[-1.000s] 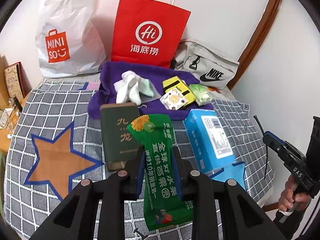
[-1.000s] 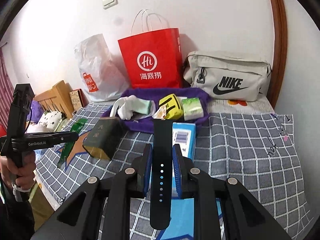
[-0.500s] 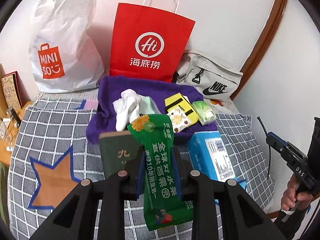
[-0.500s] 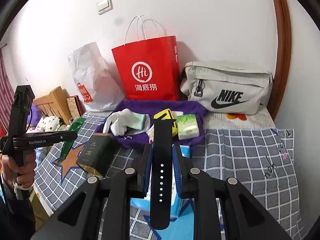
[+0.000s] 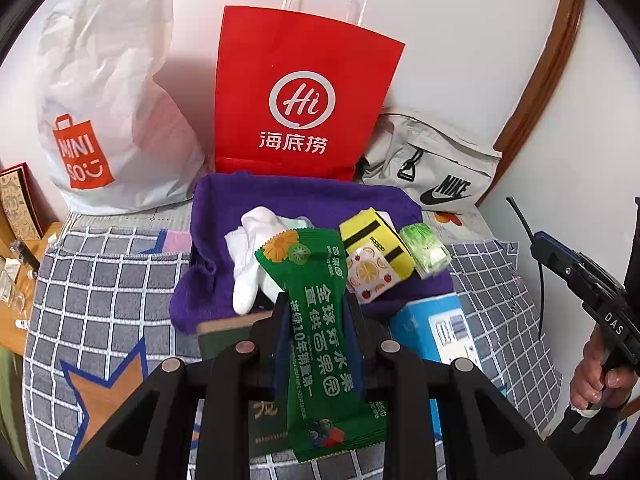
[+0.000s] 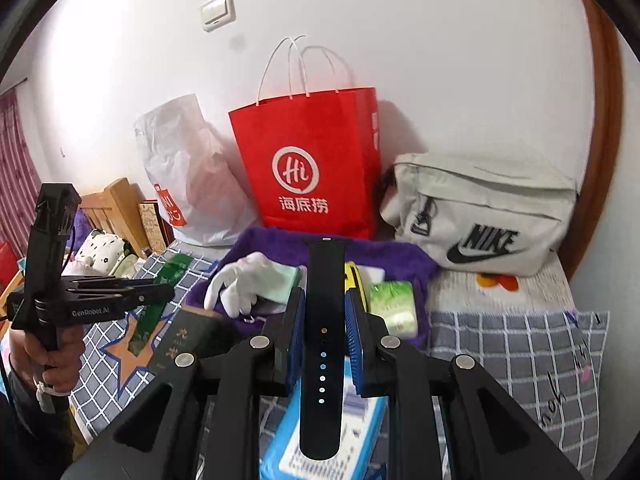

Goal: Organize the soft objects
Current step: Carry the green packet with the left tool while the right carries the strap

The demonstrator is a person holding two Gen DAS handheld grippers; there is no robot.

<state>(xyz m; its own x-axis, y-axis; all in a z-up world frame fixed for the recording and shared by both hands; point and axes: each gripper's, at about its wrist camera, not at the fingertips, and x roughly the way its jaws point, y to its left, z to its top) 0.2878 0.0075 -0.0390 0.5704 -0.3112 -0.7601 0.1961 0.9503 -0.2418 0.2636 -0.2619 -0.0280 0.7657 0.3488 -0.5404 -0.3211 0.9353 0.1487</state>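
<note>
My left gripper (image 5: 318, 316) is shut on a green snack packet (image 5: 320, 332) and holds it above the bed, near the front edge of a purple towel (image 5: 304, 204). On the towel lie a white sock (image 5: 250, 264), a yellow pouch (image 5: 376, 240), an orange-print packet (image 5: 370, 272) and a green tissue pack (image 5: 426, 250). My right gripper (image 6: 324, 322) is shut on a black watch strap (image 6: 323, 340), held upright above a blue box (image 6: 320, 448). The left gripper with the green packet also shows in the right wrist view (image 6: 156, 294).
A red paper bag (image 5: 296, 104), a white Miniso bag (image 5: 100, 92) and a grey Nike bag (image 5: 432, 164) stand against the wall. A dark green box (image 6: 188, 340) and the blue box (image 5: 440, 328) lie on the checked blanket (image 5: 100, 280).
Both grippers have moved forward and up toward the purple towel and the bags, each still holding its object.
</note>
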